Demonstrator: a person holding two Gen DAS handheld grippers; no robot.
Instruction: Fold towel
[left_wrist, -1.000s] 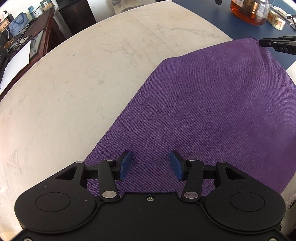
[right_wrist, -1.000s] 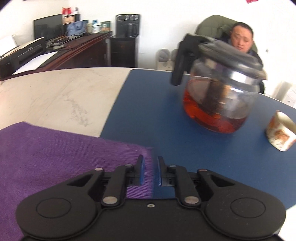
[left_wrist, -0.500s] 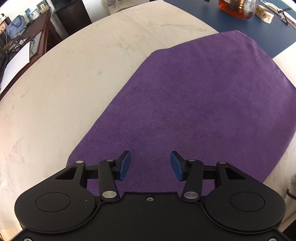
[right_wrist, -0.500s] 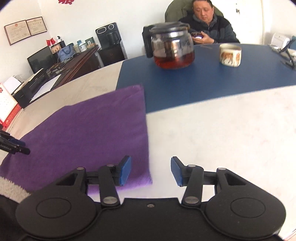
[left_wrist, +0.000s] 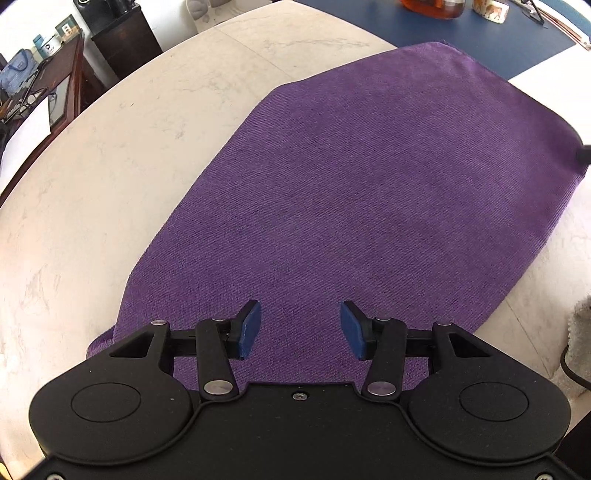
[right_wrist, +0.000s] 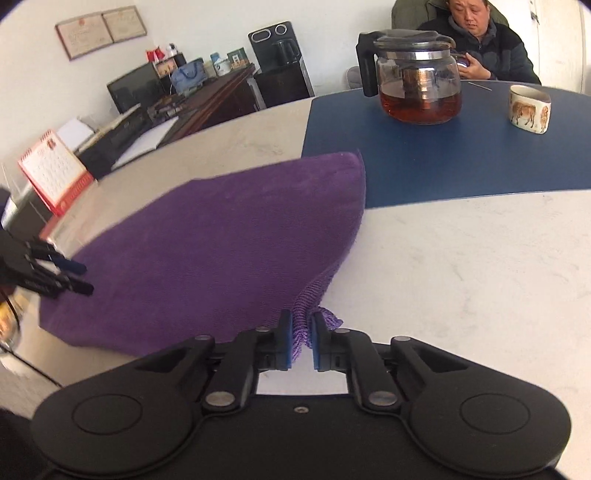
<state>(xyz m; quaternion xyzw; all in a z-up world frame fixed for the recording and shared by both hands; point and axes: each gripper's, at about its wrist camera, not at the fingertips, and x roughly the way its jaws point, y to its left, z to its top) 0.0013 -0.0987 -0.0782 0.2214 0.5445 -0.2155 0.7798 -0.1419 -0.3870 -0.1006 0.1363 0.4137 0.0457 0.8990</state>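
A purple towel (left_wrist: 351, 177) lies flat on the pale stone table (left_wrist: 110, 166). My left gripper (left_wrist: 300, 328) is open and empty, hovering over the towel's near edge. In the right wrist view the towel (right_wrist: 229, 251) has its near right corner lifted. My right gripper (right_wrist: 302, 341) is shut on that corner, with the cloth pinched between the blue pads. The left gripper shows at the left edge of the right wrist view (right_wrist: 79, 277), its fingers apart.
A glass teapot (right_wrist: 417, 77) with dark tea and a patterned cup (right_wrist: 530, 109) stand on a blue mat (right_wrist: 461, 158) beyond the towel. A man sits behind them. A desk, monitor and red calendar (right_wrist: 55, 171) stand at the left.
My right gripper came back from the far corner to the towel's near right corner, opened, then shut on it and lifted it. The left gripper stayed open over the near edge.
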